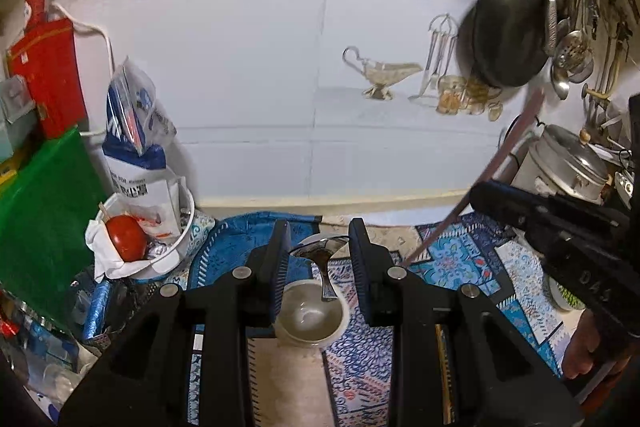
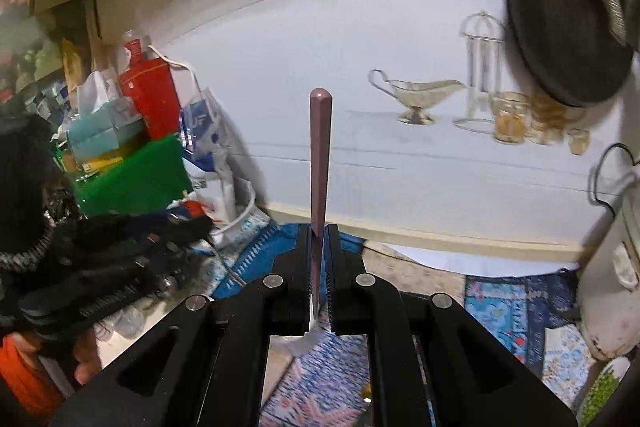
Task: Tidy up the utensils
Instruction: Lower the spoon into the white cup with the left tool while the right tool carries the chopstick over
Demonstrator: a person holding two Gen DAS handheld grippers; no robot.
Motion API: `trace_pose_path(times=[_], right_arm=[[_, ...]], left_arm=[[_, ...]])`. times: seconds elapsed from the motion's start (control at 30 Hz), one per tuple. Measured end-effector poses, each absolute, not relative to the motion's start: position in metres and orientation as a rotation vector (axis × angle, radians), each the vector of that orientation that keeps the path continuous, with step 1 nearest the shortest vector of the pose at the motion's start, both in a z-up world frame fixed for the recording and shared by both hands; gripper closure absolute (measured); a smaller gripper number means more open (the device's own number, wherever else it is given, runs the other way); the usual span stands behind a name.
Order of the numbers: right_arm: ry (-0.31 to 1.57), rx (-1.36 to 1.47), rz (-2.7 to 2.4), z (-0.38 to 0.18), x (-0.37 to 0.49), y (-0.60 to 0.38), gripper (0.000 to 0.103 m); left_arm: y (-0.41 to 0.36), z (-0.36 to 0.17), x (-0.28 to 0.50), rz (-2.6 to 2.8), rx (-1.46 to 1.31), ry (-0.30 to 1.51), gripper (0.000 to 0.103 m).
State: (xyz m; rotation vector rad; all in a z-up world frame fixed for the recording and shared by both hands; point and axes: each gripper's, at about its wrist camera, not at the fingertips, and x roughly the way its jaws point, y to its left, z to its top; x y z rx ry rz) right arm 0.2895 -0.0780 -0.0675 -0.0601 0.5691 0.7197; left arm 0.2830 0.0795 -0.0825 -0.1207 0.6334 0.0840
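Note:
My left gripper (image 1: 320, 251) is shut on a metal spoon (image 1: 322, 253). Its bowl sits between the pads and its handle hangs down toward the camera, over a small white cup (image 1: 310, 319) on the counter. My right gripper (image 2: 319, 233) is shut on a utensil with a long mauve handle (image 2: 320, 155) that sticks straight up out of the jaws; a white part shows below the pads. In the left wrist view the right gripper (image 1: 480, 193) comes in from the right with the mauve handle (image 1: 504, 151) slanting up. The left gripper (image 2: 160, 239) is a dark blur in the right wrist view.
A blue patterned mat (image 1: 460, 255) covers the counter. A white tub (image 1: 176, 247) with a red round thing stands left, beside a green board (image 1: 40, 207). On the right wall hang a dark pan (image 1: 508, 27) and several utensils (image 1: 572, 7), above a steel pot (image 1: 572, 167). A silver gravy boat (image 1: 384, 75) stands behind.

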Motion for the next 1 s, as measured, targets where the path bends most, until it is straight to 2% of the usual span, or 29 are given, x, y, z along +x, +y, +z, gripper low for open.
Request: trace_pose_path(times=[0.5, 1.0], right_arm=[[0.75, -0.121, 0.723, -0.131, 0.311, -0.027, 0.097], [0.848, -0.139, 0.684, -0.16, 0.338, -0.012, 0.097]], left_arm=[[0.112, -0.155, 0.315, 0.029, -0.182, 0.815, 0.074], [0.132, -0.187, 0.352, -0.024, -0.229, 0.916, 0.074]])
